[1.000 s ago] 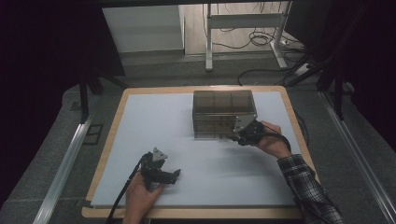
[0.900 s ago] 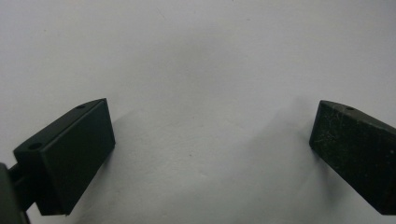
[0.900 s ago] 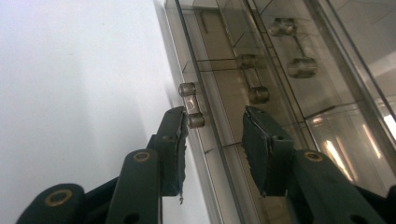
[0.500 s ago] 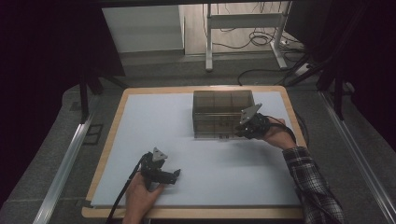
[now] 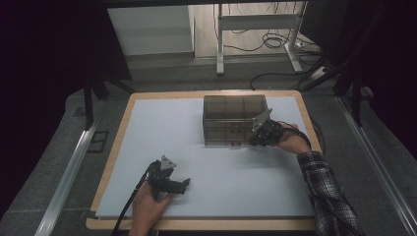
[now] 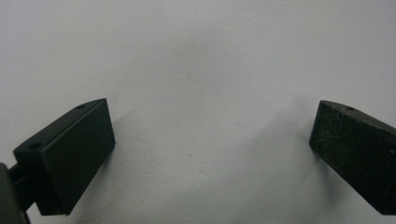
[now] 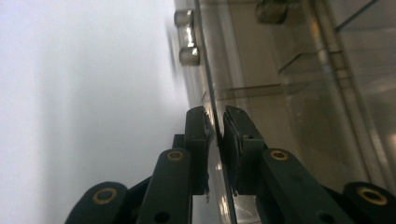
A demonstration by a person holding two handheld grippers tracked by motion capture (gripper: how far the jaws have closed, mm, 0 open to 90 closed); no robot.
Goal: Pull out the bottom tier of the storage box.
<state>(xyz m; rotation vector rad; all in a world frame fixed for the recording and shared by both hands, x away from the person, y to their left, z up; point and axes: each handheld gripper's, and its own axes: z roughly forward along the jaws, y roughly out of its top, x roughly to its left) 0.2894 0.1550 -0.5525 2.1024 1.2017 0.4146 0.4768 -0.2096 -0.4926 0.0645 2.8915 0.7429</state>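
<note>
High view first: a smoky transparent box (image 5: 235,118) with inner dividers stands on the white mat (image 5: 162,128) toward the far right of the wooden table (image 5: 117,147), its long axis running across the table from left to right. The right gripper (image 5: 255,139) sits at the box's near right corner, touching it, while the left gripper (image 5: 183,185) rests well apart on the mat near the front edge, pointing to the right. Right gripper view makes the contact plain: a thin clear panel (image 7: 211,112) of the box runs edge-on between the two black pads (image 7: 198,133), which have just been closing and now pinch it from both sides, one pad outside and one on the box's inner side. A small hinge or latch barrel (image 7: 187,46) sits farther along that same edge. Left gripper view looks down on bare mat, the jaws spread wide with nothing between them. Judging from this, the coming move turns on the panel's line: the right hand is by far the nearer and must likely swing or pull the panel about that edge.
</note>
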